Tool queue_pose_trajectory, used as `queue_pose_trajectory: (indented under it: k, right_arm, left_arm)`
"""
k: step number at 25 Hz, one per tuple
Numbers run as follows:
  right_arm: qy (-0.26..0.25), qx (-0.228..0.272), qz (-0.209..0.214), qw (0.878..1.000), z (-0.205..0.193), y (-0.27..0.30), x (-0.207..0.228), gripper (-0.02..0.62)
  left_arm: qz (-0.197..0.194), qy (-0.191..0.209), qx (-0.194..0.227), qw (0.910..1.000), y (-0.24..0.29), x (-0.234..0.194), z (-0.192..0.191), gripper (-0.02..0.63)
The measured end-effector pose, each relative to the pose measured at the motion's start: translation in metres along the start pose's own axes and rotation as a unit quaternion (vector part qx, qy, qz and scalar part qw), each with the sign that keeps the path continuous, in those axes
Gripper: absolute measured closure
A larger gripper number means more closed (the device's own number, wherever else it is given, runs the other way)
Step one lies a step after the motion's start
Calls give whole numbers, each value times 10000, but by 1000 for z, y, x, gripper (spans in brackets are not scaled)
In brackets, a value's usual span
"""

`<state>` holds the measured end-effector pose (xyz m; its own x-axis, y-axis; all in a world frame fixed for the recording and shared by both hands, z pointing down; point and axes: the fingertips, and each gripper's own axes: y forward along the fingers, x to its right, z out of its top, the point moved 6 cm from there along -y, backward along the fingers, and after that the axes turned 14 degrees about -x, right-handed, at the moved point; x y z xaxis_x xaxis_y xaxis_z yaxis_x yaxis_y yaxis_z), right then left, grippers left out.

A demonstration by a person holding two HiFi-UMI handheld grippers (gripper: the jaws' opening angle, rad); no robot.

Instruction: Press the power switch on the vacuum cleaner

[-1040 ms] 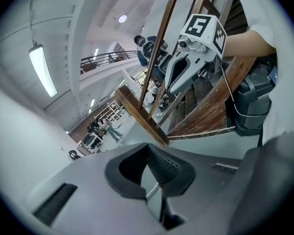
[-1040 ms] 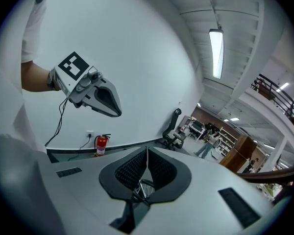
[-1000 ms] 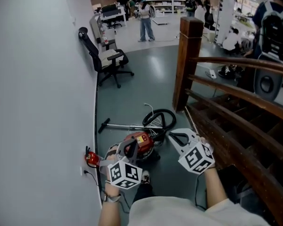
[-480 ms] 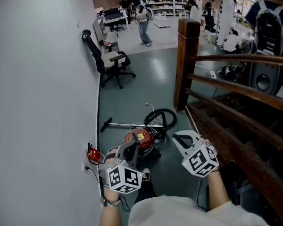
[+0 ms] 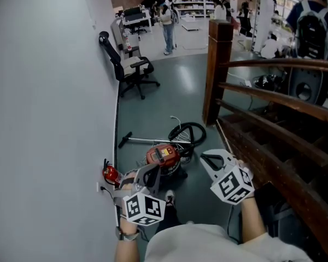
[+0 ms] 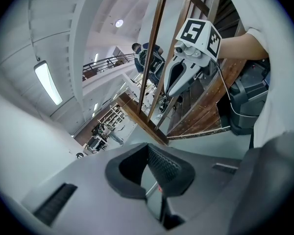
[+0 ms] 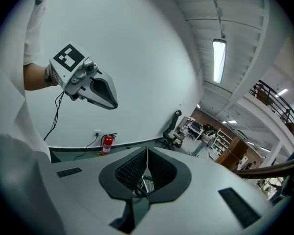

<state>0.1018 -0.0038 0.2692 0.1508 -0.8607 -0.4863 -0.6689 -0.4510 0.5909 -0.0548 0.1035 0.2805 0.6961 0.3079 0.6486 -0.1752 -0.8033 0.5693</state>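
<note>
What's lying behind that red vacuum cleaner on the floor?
A coiled black hose and a metal wand lie behind the vacuum cleaner, an office chair farther back. The floor right behind it is covered.

Red vacuum cleaner [image 5: 163, 156] on floor nr wall.

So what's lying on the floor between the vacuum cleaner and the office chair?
In the head view, only the metal wand lies just past the vacuum cleaner; beyond it the floor is bare up to the office chair.
</note>
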Motion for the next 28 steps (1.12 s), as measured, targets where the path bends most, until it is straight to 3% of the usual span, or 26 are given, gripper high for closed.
queue_pose_trajectory:
  k: [13, 28]
  right_arm:
    - [-240, -22, -147, 9996, 12, -15, -9, 568]
    - [-311, 20, -20, 9995, 11, -16, -15, 568]
  left_arm:
    - [125, -17, -41, 9999, -19, -2, -8, 604]
    - [119, -48, -90, 9999, -19, 2, -6, 604]
